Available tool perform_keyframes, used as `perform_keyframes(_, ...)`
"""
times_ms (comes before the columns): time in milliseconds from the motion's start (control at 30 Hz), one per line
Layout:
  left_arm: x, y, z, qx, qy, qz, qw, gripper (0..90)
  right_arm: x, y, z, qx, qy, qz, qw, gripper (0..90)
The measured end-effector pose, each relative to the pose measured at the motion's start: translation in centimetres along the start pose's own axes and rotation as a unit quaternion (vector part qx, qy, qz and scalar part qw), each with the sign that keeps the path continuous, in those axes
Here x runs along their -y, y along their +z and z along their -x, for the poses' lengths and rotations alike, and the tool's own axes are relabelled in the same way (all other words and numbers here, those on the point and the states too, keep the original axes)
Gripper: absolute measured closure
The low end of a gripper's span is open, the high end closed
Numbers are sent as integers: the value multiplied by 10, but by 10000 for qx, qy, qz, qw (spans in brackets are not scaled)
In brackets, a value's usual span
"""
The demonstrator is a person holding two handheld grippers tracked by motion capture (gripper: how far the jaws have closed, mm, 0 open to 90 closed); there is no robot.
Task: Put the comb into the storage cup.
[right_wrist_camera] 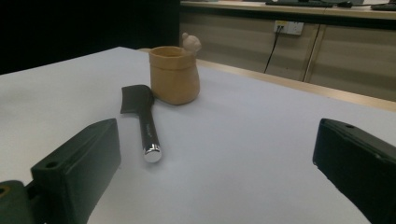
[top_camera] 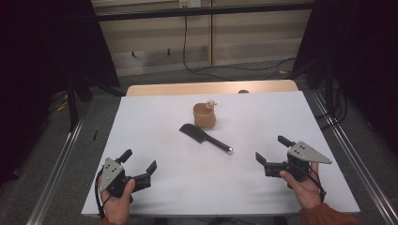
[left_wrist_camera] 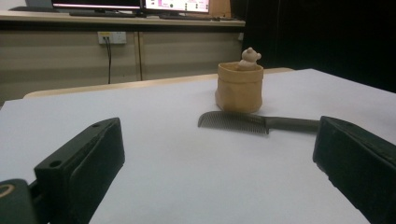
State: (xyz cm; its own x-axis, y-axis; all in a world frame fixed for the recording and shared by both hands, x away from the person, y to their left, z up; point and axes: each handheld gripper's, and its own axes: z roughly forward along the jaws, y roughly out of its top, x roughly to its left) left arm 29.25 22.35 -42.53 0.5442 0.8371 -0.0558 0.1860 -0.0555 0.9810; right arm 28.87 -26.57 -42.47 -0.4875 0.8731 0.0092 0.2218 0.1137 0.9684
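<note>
One small bear figure (left_wrist_camera: pixel 249 58) sits inside the tan pouch (left_wrist_camera: pixel 239 88).

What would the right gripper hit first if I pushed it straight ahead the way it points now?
Probably the comb's silver-capped handle end, lying slightly left of the open right gripper's centre line; the tan pouch sits farther back. Depth is uncertain, so it might pass just beside it.

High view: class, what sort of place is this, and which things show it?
Probably a lab or recording workspace: a white-covered table between dark curtains, cables on the floor, and monitors on a bench behind.
</note>
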Motion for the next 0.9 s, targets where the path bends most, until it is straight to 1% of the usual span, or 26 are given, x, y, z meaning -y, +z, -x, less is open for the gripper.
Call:
perform_keyframes(67, -1, 1, 1, 30, -23, 68, 10000, 22, -1, 5, 0, -59, 40, -46, 10000, 2)
perform_keyframes(100, -1, 0, 2, 37, 10, 68, 10000, 22, -1, 5, 0, -59, 40, -46, 10000, 2)
perform_keyframes(133, -1, 0, 2, 19, 46, 80, 10000, 22, -2, 8, 1, -119, 92, -62, 9999, 2)
perform_keyframes(167, -1, 0, 3, 35, 40, 78, 10000, 21, -3, 9, 2, -168, 144, -77, 9997, 3)
perform_keyframes(200, -1, 0, 3, 39, 41, 68, 10000, 22, -3, 11, 2, -200, 144, -86, 9997, 5)
perform_keyframes(300, -1, 0, 2, 43, 56, 54, 10000, 21, -5, 14, 2, -199, 79, -78, 9997, 4)
perform_keyframes(333, -1, 0, 3, 42, 41, 77, 10000, 21, -6, 16, 1, -243, 77, -77, 9996, 8)
perform_keyframes(367, -2, 0, 3, 36, 105, 71, 9999, 22, -7, 18, 1, -262, 66, -84, 9996, 9)
perform_keyframes(433, -2, 0, 3, 89, 79, 93, 9999, 21, -8, 19, 1, -289, 56, -80, 9995, 9)
perform_keyframes(467, -2, 0, 3, 111, 64, 103, 9999, 21, -10, 22, 1, -315, 41, -124, 9994, 17)
perform_keyframes(567, -2, 1, 3, 113, 98, 89, 9998, 22, -11, 26, 0, -360, 46, -150, 9992, 16)
perform_keyframes(633, -2, 1, 3, 118, 96, 83, 9998, 21, -15, 30, -1, -417, 42, -279, 9987, 17)
perform_keyframes(667, -2, 1, 3, 117, 98, 84, 9998, 21, -15, 30, -1, -417, 42, -279, 9987, 17)
perform_keyframes(733, -2, 0, 3, 125, 19, 69, 9999, 22, -17, 32, -1, -470, 45, -326, 9984, 20)
perform_keyframes(767, -2, 0, 3, 153, 28, 40, 9999, 21, -19, 34, -2, -521, 58, -379, 9979, 21)
perform_keyframes(800, -3, 0, 4, 167, 13, 34, 9999, 21, -19, 34, -2, -521, 58, -379, 9979, 21)
perform_keyframes(833, -3, -1, 4, 163, 21, 73, 9998, 22, -19, 35, -2, -550, 58, -405, 9976, 20)
perform_keyframes(900, -3, -1, 4, 154, 37, 72, 9998, 21, -20, 38, -2, -599, 64, -468, 9971, 23)
